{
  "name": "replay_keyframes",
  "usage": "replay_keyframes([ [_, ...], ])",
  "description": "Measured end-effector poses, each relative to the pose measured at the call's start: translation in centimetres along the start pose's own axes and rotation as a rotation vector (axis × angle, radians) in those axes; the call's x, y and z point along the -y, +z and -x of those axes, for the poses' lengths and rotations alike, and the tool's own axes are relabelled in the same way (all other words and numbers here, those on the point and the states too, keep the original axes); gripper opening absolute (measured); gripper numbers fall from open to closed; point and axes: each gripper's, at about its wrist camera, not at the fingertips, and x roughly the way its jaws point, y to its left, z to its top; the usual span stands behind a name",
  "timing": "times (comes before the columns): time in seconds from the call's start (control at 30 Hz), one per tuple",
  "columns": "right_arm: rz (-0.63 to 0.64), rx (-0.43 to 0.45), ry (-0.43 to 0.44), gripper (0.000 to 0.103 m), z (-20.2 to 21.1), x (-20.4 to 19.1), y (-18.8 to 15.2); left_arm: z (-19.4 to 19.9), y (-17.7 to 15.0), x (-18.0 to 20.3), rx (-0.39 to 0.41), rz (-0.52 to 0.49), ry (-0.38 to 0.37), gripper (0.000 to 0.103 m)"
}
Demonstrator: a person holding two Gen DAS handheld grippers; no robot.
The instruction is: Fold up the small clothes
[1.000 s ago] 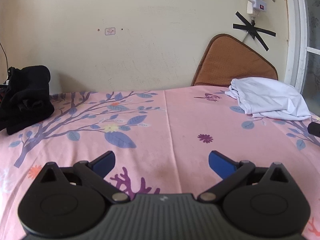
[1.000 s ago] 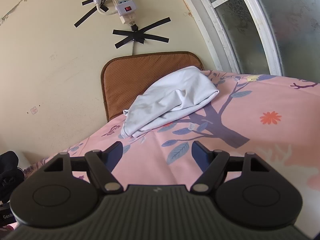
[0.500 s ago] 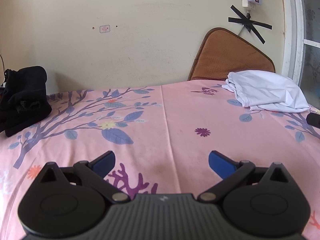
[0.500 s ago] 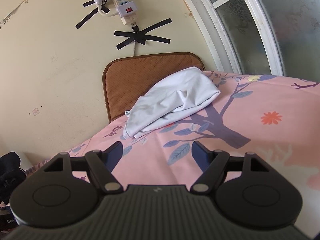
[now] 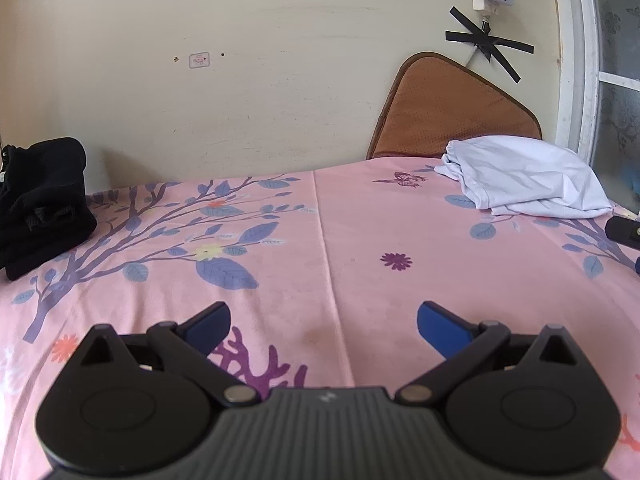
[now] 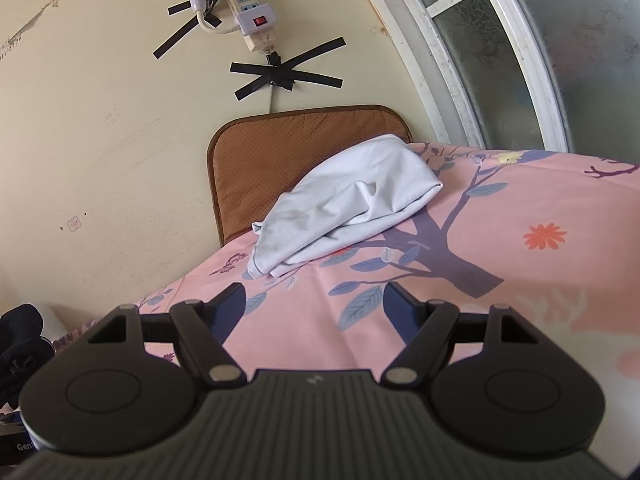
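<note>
Black clothes (image 6: 20, 344) half cut off, L edge

Sheet (image 5: 320, 240) covers the bed; wall (image 5: 280, 100) behind it; bundled garment (image 5: 524, 176) lies on the sheet at far right, cushion (image 5: 448, 112) leaning on the wall just behind it; power strip (image 6: 252, 16) on the wall above the cushion; folded clothes pile (image 5: 44, 200) at far left; window (image 6: 540, 60) right.
</note>
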Motion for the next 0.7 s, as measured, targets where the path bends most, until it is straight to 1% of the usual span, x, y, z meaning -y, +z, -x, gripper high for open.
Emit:
replay_keyframes([
  [0.53, 0.0, 0.001, 0.002, 0.078, 0.01, 0.03, 0.03, -0.04, -0.18, 0.25, -0.009, -0.027, -0.007, 0.103],
  [0.7, -0.001, 0.001, 0.002, 0.078, 0.03, 0.01, 0.06, -0.22, -0.1, 0.26, -0.024, -0.031, -0.014, 0.103],
])
